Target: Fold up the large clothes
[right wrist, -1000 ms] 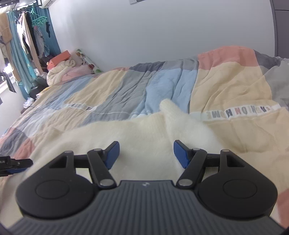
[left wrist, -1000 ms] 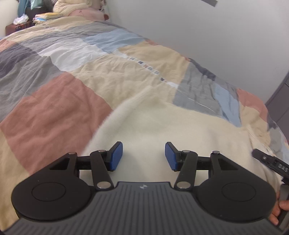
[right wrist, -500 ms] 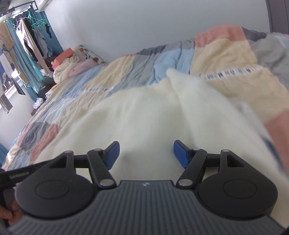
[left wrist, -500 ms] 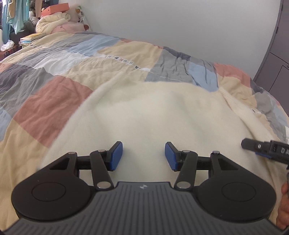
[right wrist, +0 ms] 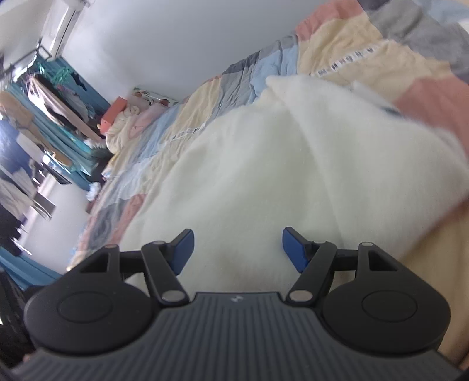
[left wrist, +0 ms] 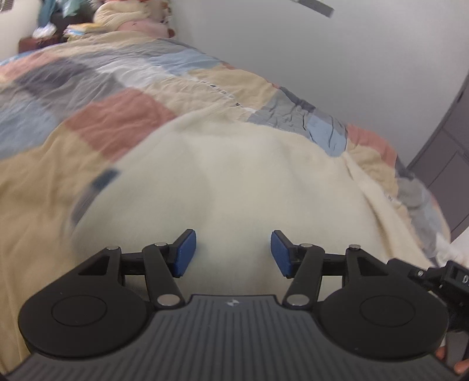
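Left wrist: perhaps fleece garment [left wrist: 234,181], blurred.

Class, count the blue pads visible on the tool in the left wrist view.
2: one pad on the left finger, one pad on the right finger, with the cream garment behind them.

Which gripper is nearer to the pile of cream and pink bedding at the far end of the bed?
Left. The left gripper, jaws opening, points along the bed toward the bedding pile. From the right gripper, open, the pile lies far off to one side.
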The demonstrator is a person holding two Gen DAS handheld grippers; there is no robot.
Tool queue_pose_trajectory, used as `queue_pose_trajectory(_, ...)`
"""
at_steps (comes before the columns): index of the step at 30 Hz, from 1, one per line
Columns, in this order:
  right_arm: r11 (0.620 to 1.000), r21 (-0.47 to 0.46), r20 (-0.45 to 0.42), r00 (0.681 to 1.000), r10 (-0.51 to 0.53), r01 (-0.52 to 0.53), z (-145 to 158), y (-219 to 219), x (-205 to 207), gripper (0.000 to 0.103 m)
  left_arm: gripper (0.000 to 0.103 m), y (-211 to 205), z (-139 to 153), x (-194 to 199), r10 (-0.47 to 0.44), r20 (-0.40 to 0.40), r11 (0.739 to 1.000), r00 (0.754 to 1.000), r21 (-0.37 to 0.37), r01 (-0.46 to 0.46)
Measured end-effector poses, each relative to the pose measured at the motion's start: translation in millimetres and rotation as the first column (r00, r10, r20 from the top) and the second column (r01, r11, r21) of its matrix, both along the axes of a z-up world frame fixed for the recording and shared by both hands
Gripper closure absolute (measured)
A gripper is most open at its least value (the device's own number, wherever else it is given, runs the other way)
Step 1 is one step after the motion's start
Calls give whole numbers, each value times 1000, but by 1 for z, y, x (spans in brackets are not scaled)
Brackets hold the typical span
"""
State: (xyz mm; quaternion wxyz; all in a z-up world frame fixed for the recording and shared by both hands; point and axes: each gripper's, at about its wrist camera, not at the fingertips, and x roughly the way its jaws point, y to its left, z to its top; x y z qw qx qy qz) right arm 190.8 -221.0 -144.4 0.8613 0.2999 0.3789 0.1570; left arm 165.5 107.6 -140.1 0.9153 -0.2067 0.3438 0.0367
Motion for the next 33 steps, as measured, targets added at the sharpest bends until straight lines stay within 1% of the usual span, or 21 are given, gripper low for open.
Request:
queue_pose_trajectory(2, 999, 40, -27, 1000, -9, 10, -1, -3, -7, 34, 33, 4, 1, -12, 13, 0, 998, 1000, -57, -13)
queue_pose_trajectory(3, 998, 65, -42, 999, -20, 22, -3, -5, -10, 33, 33, 5, 1, -18, 24, -6, 996, 1000, -90, -24)
queue_pose_trajectory(5, 989, 137, -90, 995, -49, 61, -11, -11, -17, 15, 32, 8, 0, -28, 39, -18, 989, 999, -144, -41)
queue_pose_trajectory(7, 972, 209, -149, 986, -75, 105, -23, -17, -21, 16, 29, 11, -6, -33, 62, -47, 981, 997, -181, -69)
queue_pose_trajectory(8, 965, 228, -176, 980, -92, 132, -28, -20, -22, 16, 26, 14, -11, -34, 68, -65, 974, 996, -211, -81)
queue_pose_trajectory(10, 953, 239, -216, 967, -133, 185, -36, -24, -19, 15, 26, 21, -21, -29, 75, -110, 954, 991, -280, -103)
queue_pose_trajectory(12, 941, 241, -227, 956, -184, 238, -41, -26, -16, 15, 26, 30, -35, -25, 94, -146, 914, 985, -379, -143)
queue_pose_trajectory(14, 926, 235, -245, 940, -239, 297, -47, -27, -11, 15, 26, 41, -50, -23, 116, -171, 858, 979, -480, -185)
queue_pose_trajectory(15, 911, 243, -263, 926, -270, 335, -52, -29, -9, 15, 26, 45, -57, -20, 125, -181, 829, 976, -521, -203)
queue_pose_trajectory(16, 888, 251, -283, 907, -312, 384, -58, -32, -9, 19, 26, 49, -64, -18, 140, -191, 799, 972, -557, -225)
queue_pose_trajectory(17, 862, 251, -305, 881, -362, 441, -63, -36, -9, 31, 25, 53, -69, -16, 154, -197, 770, 968, -590, -243)
queue_pose_trajectory(19, 826, 259, -302, 854, -424, 501, -68, -41, -8, 35, 25, 58, -77, -12, 177, -201, 720, 963, -640, -266)
queue_pose_trajectory(21, 815, 217, -260, 837, -482, 537, -62, -41, -5, 36, 25, 61, -80, -9, 204, -203, 692, 958, -662, -287)
queue_pose_trajectory(22, 815, 199, -246, 832, -497, 545, -61, -40, -3, 37, 26, 62, -82, -7, 218, -202, 684, 955, -666, -298)
queue_pose_trajectory(23, 813, 189, -244, 828, -504, 551, -60, -39, 0, 38, 26, 62, -82, -5, 226, -205, 684, 952, -663, -305)
queue_pose_trajectory(25, 805, 174, -238, 818, -524, 567, -60, -37, 4, 43, 29, 60, -79, -1, 232, -202, 700, 951, -645, -308)
queue_pose_trajectory(27, 795, 176, -230, 810, -540, 580, -58, -38, 5, 48, 43, 59, -74, -1, 239, -188, 724, 953, -619, -304)
queue_pose_trajectory(28, 787, 186, -231, 805, -547, 588, -58, -40, 3, 50, 48, 60, -73, -3, 245, -182, 722, 952, -622, -304)
queue_pose_trajectory(30, 773, 202, -230, 796, -559, 601, -60, -49, 3, 54, 61, 63, -72, -8, 259, -174, 702, 950, -642, -308)
queue_pose_trajectory(31, 767, 208, -224, 793, -566, 607, -59, -52, 1, 57, 63, 64, -72, -10, 263, -169, 693, 950, -652, -308)
queue_pose_trajectory(33, 755, 214, -211, 784, -584, 620, -56, -59, -4, 60, 67, 66, -69, -12, 268, -156, 689, 951, -658, -303)
